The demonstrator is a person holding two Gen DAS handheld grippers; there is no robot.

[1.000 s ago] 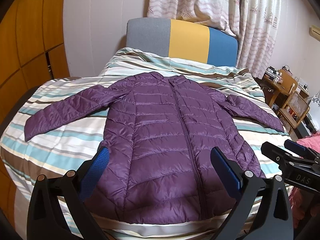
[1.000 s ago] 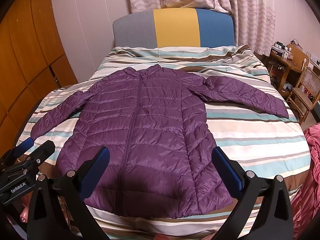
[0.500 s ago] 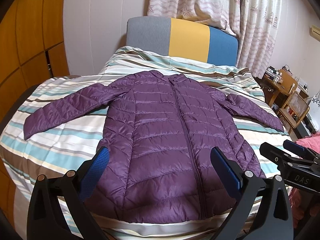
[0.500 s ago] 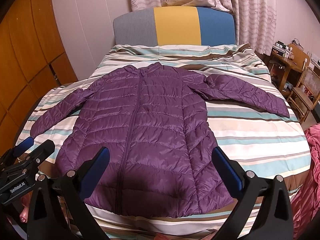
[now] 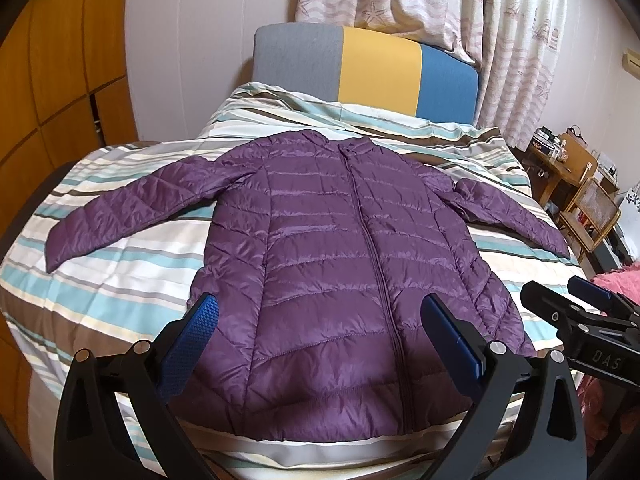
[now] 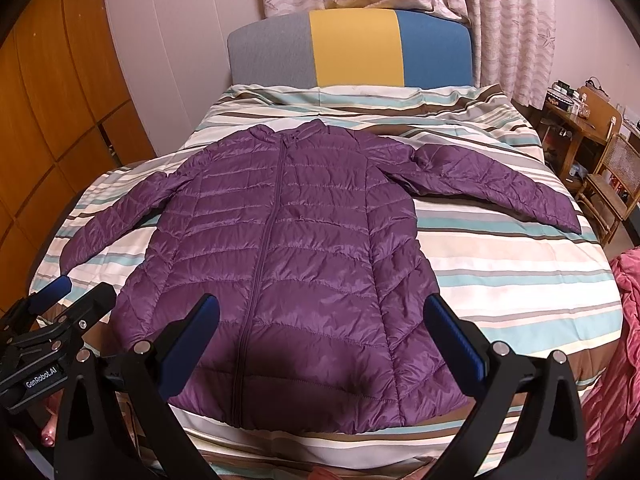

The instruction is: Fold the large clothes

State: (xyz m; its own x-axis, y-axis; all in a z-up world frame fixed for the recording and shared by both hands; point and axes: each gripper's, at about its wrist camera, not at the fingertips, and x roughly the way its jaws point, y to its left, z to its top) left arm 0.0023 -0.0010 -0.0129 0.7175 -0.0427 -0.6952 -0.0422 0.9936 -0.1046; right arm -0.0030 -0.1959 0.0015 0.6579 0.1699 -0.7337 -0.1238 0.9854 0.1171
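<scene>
Left wrist view: striped bed is filling the room between wooden cabinet doors and curtains; grey, yellow and blue headboard is standing at the far end, wooden chair sitting beside the right edge. Purple quilted jacket is lying flat mid-bed, zipped front up, long axis running hem-near to collar-far, sleeves spreading sideways toward both bed edges. Bare bedding is showing on either side of the body and beyond the collar. Left gripper is hovering over the hem, jaws spread wide, gripping nothing. Right gripper is hovering likewise, jaws spread, empty.
</scene>
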